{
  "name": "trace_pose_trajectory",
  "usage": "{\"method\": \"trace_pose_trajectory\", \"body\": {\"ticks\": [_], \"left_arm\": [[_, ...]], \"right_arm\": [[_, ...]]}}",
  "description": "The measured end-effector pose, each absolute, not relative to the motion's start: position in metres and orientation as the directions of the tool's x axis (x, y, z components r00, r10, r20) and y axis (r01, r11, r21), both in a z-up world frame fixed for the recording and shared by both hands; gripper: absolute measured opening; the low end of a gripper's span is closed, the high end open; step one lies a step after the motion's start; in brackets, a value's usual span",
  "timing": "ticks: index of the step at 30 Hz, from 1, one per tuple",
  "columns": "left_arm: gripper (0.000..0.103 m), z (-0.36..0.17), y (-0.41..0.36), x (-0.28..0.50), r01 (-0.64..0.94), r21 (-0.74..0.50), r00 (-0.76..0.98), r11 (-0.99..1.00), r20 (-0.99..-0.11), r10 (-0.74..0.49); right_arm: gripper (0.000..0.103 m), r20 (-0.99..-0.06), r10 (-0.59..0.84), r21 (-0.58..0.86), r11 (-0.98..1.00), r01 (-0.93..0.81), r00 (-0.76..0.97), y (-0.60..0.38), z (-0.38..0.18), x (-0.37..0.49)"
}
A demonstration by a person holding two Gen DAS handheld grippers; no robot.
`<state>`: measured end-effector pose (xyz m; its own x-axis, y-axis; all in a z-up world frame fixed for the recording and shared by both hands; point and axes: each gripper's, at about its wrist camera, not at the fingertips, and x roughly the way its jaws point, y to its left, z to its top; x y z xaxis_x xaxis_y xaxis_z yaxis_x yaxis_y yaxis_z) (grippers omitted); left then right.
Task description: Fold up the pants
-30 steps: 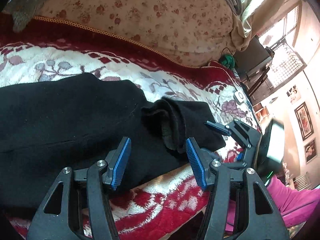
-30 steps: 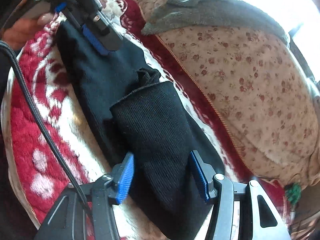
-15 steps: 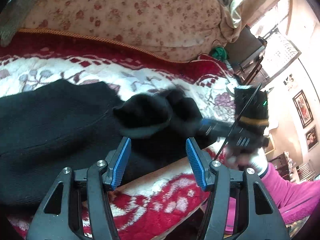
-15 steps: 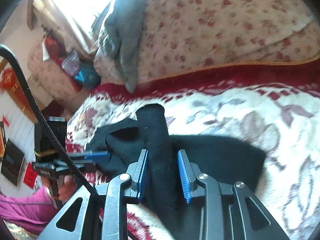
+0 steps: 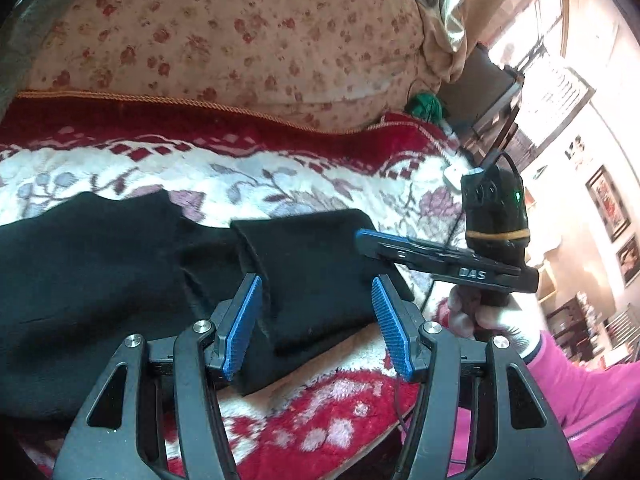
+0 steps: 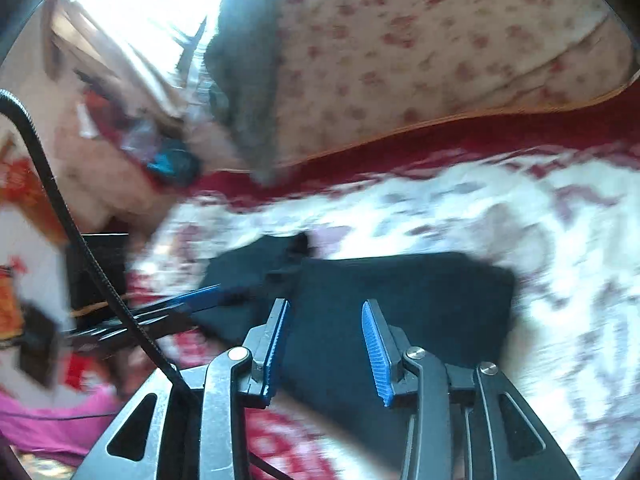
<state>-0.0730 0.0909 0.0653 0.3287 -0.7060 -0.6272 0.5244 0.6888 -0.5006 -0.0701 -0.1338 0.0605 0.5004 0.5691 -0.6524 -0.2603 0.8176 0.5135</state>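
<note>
Your right gripper (image 5: 362,236) carries the only legible writing, the white letters "D4S" on its black body, seen side-on from the left wrist view; you hold it in a white-gloved hand (image 5: 490,316) with a pink sleeve behind, and from that angle only one blue-tipped finger shows; its own camera shows the two blue pads (image 6: 374,346) standing apart with nothing between them. Your left gripper (image 5: 316,324) is spread wide over the cloth, gripping nothing. There is one pair of black knit pants (image 5: 120,280), lying on the red-and-white floral plush blanket (image 5: 304,412); one end is folded back as a flat flap (image 5: 316,268), its near edge close to the blanket's front edge. Bare blanket lies beyond the pants up to one cream floral quilt (image 5: 224,40).
</note>
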Motion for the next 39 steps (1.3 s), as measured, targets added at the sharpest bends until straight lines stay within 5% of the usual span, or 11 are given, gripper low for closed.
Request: {"method": "trace_pose_trajectory", "body": {"ticks": [5, 11, 15, 22, 32, 39], "left_arm": [[0.056, 0.021, 0.063, -0.066, 0.479, -0.388, 0.328, 0.788, -0.753, -0.570], [0.056, 0.024, 0.072, -0.072, 0.487, -0.407, 0.360, 0.773, -0.713, -0.602], [0.056, 0.037, 0.096, -0.076, 0.434, -0.441, 0.384, 0.786, -0.698, -0.604], [0.056, 0.049, 0.177, -0.103, 0.195, -0.424, 0.538, 0.884, -0.708, -0.458], [0.056, 0.027, 0.278, -0.129, -0.196, -0.429, 0.620, 0.882, -0.751, -0.227], [0.056, 0.006, 0.321, -0.126, -0.362, -0.515, 0.617, 0.777, -0.757, -0.214]], "right_arm": [[0.036, -0.651, 0.542, 0.484, 0.836, -0.260, 0.531, -0.131, 0.042, -0.069], [0.036, -0.640, 0.558, 0.514, 0.822, -0.245, 0.528, -0.136, 0.052, -0.068], [0.046, -0.610, 0.602, 0.520, 0.794, -0.313, 0.515, -0.120, 0.078, -0.066], [0.051, -0.584, 0.712, 0.535, 0.699, -0.475, 0.390, -0.048, 0.099, -0.037], [0.053, -0.668, 0.717, 0.480, 0.619, -0.621, 0.199, 0.096, 0.079, 0.013], [0.061, -0.719, 0.685, 0.432, 0.577, -0.693, 0.122, 0.172, 0.069, 0.044]]}}
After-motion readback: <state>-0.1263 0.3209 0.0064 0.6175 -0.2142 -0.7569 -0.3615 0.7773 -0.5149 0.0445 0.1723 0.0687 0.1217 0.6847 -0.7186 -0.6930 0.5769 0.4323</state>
